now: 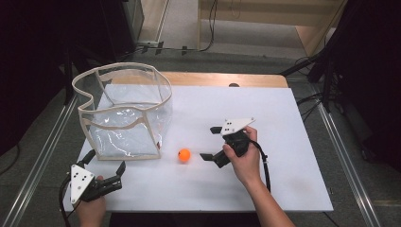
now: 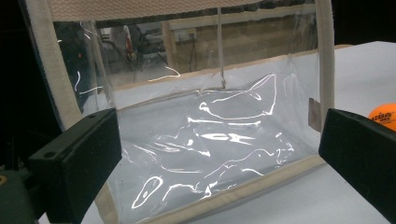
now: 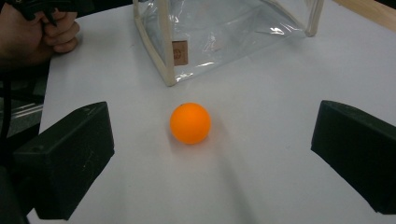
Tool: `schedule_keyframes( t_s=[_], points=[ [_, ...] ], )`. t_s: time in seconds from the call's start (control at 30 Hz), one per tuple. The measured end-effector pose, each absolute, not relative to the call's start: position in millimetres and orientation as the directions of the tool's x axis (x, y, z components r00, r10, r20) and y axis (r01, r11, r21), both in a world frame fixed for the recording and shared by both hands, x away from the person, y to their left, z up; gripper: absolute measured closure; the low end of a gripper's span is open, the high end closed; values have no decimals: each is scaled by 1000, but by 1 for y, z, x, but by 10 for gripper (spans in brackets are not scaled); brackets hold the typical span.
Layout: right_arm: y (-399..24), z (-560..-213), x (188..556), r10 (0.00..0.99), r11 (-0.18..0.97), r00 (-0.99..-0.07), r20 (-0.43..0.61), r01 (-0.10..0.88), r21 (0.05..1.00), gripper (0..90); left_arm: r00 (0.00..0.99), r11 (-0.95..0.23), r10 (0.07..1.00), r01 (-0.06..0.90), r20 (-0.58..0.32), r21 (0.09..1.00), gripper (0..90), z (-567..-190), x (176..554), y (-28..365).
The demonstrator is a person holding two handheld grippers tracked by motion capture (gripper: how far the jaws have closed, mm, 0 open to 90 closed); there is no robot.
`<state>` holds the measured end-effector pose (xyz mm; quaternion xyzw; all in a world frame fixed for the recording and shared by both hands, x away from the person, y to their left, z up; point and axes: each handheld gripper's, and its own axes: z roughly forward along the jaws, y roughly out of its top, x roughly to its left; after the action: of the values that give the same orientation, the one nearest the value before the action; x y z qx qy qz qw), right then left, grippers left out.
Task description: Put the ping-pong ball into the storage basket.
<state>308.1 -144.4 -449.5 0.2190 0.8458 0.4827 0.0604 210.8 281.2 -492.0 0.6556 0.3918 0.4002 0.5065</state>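
Black jaws of the right tool (image 3: 212, 154) stand wide apart around the orange ball (image 3: 190, 123), which lies free on the counter (image 1: 283, 113) near its front edge beside the clear bag (image 1: 124, 116), so an off-centre squeeze could send it rolling, while the left tool (image 1: 101, 175) waits open.

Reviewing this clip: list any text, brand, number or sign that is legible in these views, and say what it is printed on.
No text here can be read in full.
Orange ball: dark print on its side in the left gripper view, too blurred to read.
Clear bag: a small brown tag on its beige corner trim carries a round mark, too small to make out.
Grippers, white table top: no lettering visible.
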Motion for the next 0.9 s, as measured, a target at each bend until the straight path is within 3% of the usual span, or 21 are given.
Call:
schedule_keyframes(
  t_s=[0.9],
  points=[
    [-122,-458,315,402,495,-907,130,334,802,0,373,-181,919,109,129,977,0,-492,211,281]
  ],
)
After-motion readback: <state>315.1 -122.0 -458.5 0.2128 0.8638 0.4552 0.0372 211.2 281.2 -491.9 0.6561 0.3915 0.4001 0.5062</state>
